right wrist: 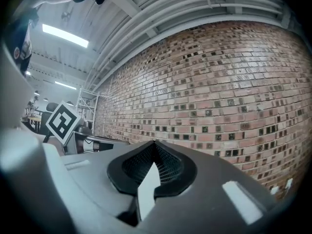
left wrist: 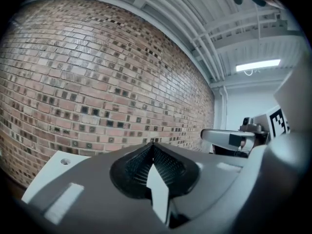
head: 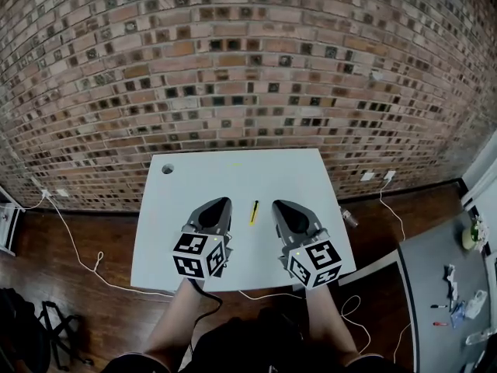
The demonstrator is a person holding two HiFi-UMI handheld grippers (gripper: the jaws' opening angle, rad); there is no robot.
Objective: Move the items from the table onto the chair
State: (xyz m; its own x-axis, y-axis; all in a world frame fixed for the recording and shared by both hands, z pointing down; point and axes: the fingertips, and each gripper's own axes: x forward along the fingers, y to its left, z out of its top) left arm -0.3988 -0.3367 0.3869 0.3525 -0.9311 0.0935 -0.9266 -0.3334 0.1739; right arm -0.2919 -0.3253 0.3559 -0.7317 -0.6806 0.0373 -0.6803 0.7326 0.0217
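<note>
White table (head: 233,177) holds one yellow item (head: 253,212) between left gripper (head: 222,203) and right gripper (head: 279,205).

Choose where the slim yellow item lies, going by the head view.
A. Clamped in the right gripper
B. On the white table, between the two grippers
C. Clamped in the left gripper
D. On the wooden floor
B: the slim yellow item lies flat on the white table, between the left gripper and the right gripper. Both grippers are shut with nothing in them.
</note>
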